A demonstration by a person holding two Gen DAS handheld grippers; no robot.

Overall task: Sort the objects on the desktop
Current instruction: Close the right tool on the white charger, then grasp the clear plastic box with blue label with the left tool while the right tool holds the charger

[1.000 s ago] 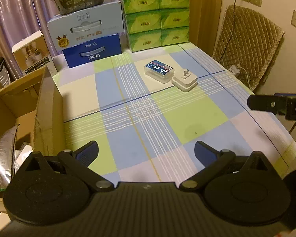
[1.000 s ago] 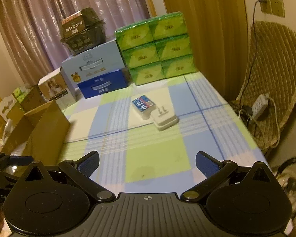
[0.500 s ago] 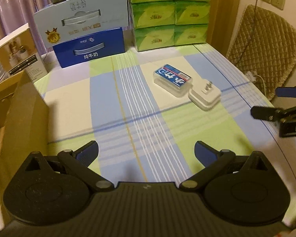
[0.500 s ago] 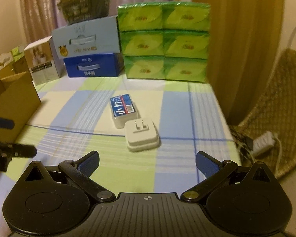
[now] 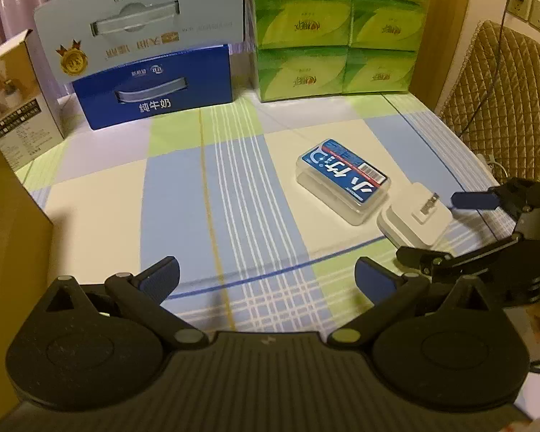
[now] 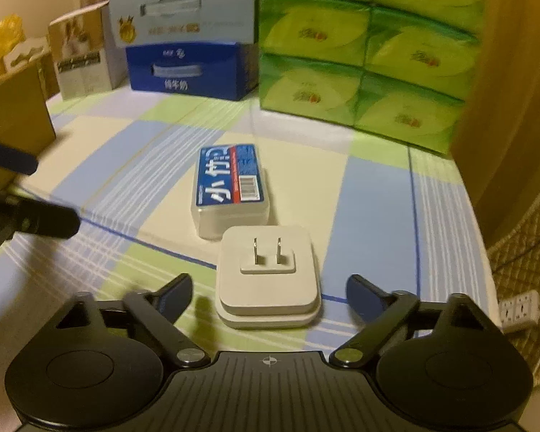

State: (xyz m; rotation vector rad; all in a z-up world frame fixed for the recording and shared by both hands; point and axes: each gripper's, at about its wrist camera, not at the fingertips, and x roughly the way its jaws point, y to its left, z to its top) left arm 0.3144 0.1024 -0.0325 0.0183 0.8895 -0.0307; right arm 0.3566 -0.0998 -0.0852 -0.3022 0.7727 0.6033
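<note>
On the checked tabletop [image 6: 374, 194], six green tissue packs [image 6: 370, 50] and two milk cartons [image 5: 151, 86] line the far edge, apparently as storage. I count two loose items near the right edge: one plug adapter [image 6: 268, 277], prongs up, touching one clear labelled box [image 6: 230, 190]. My right gripper [image 6: 269, 289] has its jaws wide, straddling the adapter, I judge to grasp it; my left gripper [image 5: 266, 275] hangs empty, jaws wide, above mid-tabletop.
</note>
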